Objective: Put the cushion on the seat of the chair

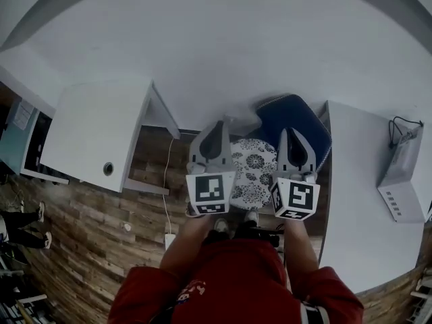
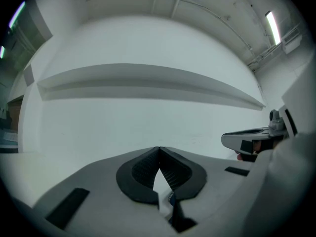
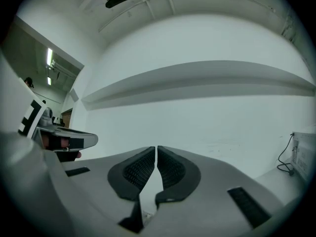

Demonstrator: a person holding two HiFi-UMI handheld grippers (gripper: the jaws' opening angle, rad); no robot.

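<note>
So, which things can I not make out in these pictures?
Chair seat: head view, mostly covered by the cushion and the right hand-held gripper.
Chair legs: head view, hidden below the seat.
Cushion: both gripper views show only a sliver between the jaws.
Box on the right desk: head view, too small to identify.

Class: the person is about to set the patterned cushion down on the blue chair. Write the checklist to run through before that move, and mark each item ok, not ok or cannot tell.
1. Left gripper shut on the cushion: ok, patterned fabric shows between its jaws.
2. Right gripper shut on the cushion: ok, fabric shows at the base of its jaws.
3. Cushion spread between the two grippers: ok.
4. Blue chair within reach, just ahead of the cushion: ok.
5. Seat bare: cannot tell, because the right gripper and the cushion hide part of it.
6. Cushion resting on the seat: not ok, it is held up.
</note>
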